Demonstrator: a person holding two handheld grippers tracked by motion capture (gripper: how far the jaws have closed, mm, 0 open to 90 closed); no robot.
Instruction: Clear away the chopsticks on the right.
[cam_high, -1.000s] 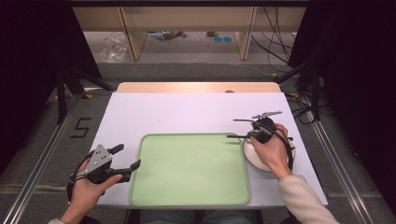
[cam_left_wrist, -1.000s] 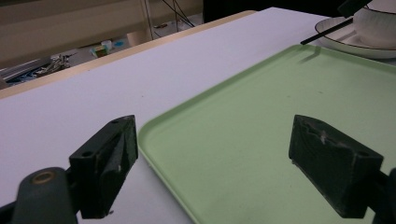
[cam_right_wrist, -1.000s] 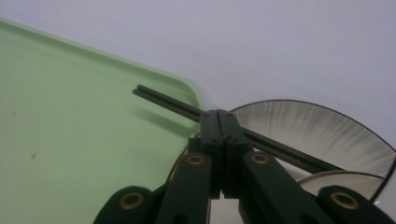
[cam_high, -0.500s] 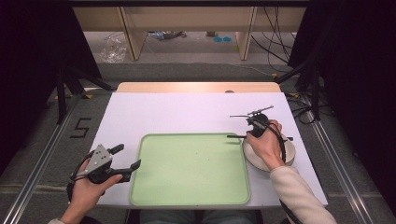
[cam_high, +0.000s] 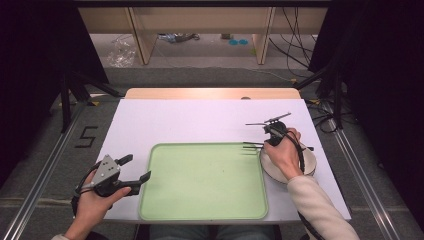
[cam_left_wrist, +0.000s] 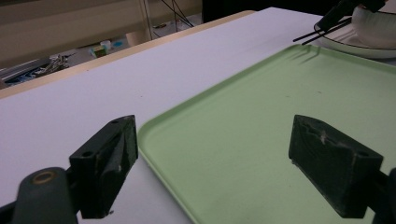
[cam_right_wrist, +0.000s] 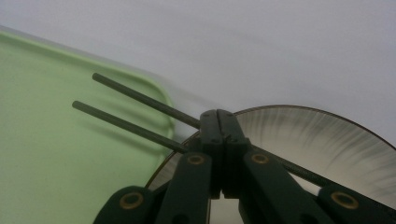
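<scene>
A light green tray (cam_high: 200, 185) lies on the white table top. Right of it sits a white plate (cam_high: 310, 161) with a dark rim, partly under the person's right hand. My right gripper (cam_high: 265, 142) is shut on a pair of dark chopsticks (cam_high: 249, 146), whose tips reach over the tray's right edge. In the right gripper view the jaws (cam_right_wrist: 218, 114) are pressed together around the chopsticks (cam_right_wrist: 135, 109) above the plate (cam_right_wrist: 327, 140). My left gripper (cam_high: 137, 167) stands open at the tray's left edge, with nothing between its jaws (cam_left_wrist: 224, 158).
The white sheet (cam_high: 200, 120) covers the table, with a wooden strip (cam_high: 210, 93) along its far edge. Metal rails (cam_high: 45, 170) run along both sides. Cables (cam_high: 320, 107) lie on the floor at the far right.
The right hand has shifted a little to the left over the plate, still holding the chopsticks. The left gripper has not moved.
</scene>
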